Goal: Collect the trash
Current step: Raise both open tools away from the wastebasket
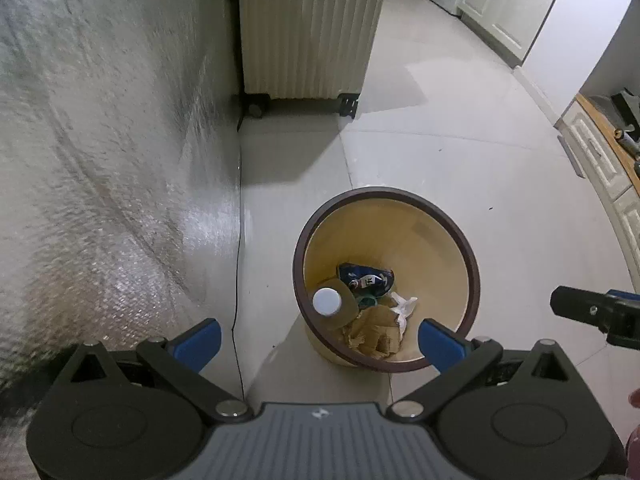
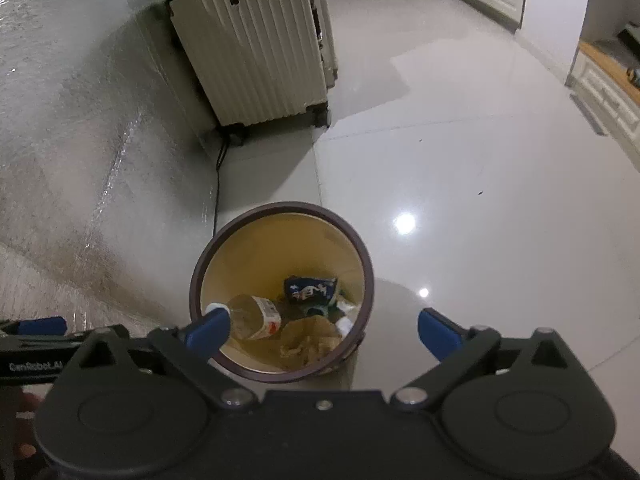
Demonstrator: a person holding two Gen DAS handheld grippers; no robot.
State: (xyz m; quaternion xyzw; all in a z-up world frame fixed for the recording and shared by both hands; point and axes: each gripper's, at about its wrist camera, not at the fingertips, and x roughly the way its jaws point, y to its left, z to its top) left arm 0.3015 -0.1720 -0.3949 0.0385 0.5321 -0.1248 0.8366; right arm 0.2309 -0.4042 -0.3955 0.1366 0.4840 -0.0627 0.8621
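- My right gripper (image 2: pixel 324 330) and left gripper (image 1: pixel 320 338) both stand wide apart, holding nothing.
- The plastic bottle (image 2: pixel 256 316), blue wrapper (image 2: pixel 310 290) and crumpled paper (image 2: pixel 308 340) lie in the trash bin (image 2: pixel 280 210); I judge collecting nearly finished.

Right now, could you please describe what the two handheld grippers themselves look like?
Both the left gripper and the right gripper have matte black linkage arms with silver pivot pins, round black housings and blue fingertips. The left's centre plate is ribbed grey; white lettering marks its side.
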